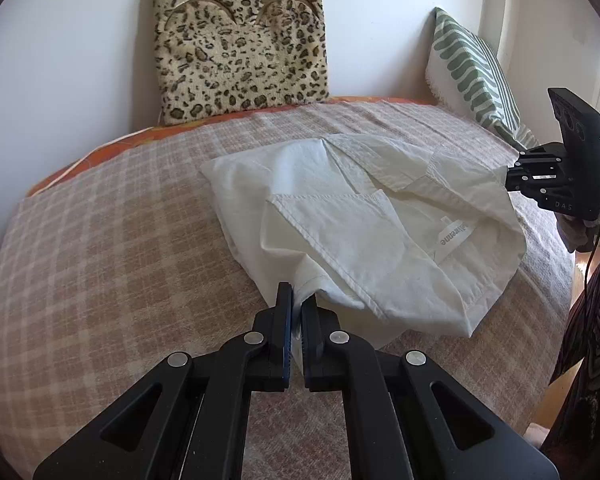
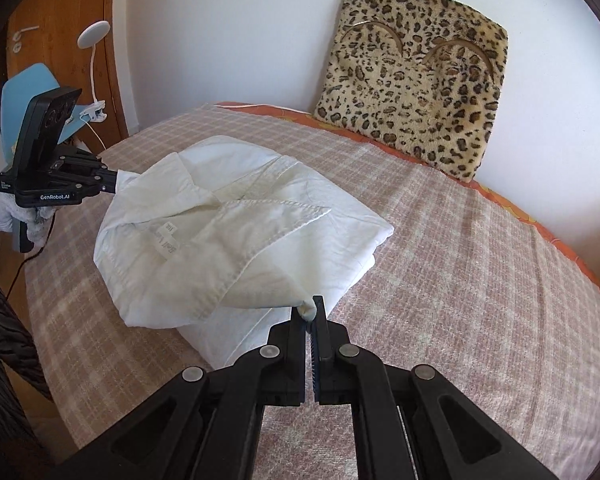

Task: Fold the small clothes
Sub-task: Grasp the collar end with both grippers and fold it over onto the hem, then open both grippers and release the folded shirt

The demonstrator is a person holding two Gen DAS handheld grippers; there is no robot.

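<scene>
A white shirt (image 1: pixel 364 216) lies partly folded on the checked bedspread (image 1: pixel 120 240), collar and label facing up. My left gripper (image 1: pixel 298 300) is shut on a corner of its near edge. In the same view my right gripper (image 1: pixel 508 178) pinches the shirt's far right corner, a gloved hand behind it. From the right wrist view the shirt (image 2: pixel 236 240) spreads ahead, and my right gripper (image 2: pixel 309 307) is shut on a bunched corner of it. The left gripper (image 2: pixel 116 184) grips the opposite corner at the left there. The cloth between both grips hangs slightly raised off the bed.
A leopard-print cushion (image 1: pixel 240 40) leans on the white wall behind the bed. A green-striped pillow (image 1: pixel 472 72) stands at the right end. A wooden door (image 2: pixel 60 40), a clip lamp (image 2: pixel 94 36) and a blue chair back (image 2: pixel 28 92) lie beyond the bed's left side.
</scene>
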